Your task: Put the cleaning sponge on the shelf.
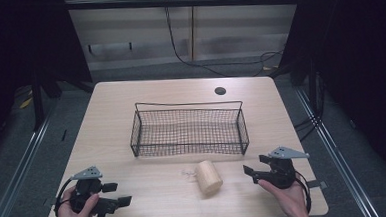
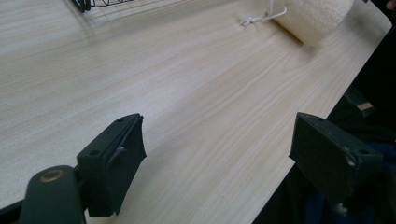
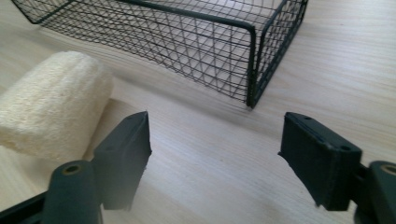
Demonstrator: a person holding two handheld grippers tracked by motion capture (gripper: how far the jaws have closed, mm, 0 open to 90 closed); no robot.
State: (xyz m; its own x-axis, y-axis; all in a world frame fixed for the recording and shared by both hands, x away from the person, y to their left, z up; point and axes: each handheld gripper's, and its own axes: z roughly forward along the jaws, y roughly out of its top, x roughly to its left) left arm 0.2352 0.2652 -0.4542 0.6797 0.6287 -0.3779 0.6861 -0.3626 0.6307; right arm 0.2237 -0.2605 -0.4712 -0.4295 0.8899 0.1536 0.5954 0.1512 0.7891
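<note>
Wooden table (image 1: 130, 97) with wire basket (image 1: 188, 129), loofah roll (image 1: 208, 177) and two open grippers.

Largest first: pale table, round dark hole (image 1: 220, 91) near far edge; black wire basket at centre, standing upright, nothing inside; loofah roll lying on its side just in front of basket, apart from it, thin white string (image 2: 254, 18) at one end; left gripper (image 1: 113, 195) held in left hand (image 1: 75, 215) at near left corner, jaws spread wide, nothing between them, well apart from roll; right gripper (image 1: 252, 173) in right hand (image 1: 285, 196) near roll, to its right, jaws wide apart and holding nothing, not touching roll.
</note>
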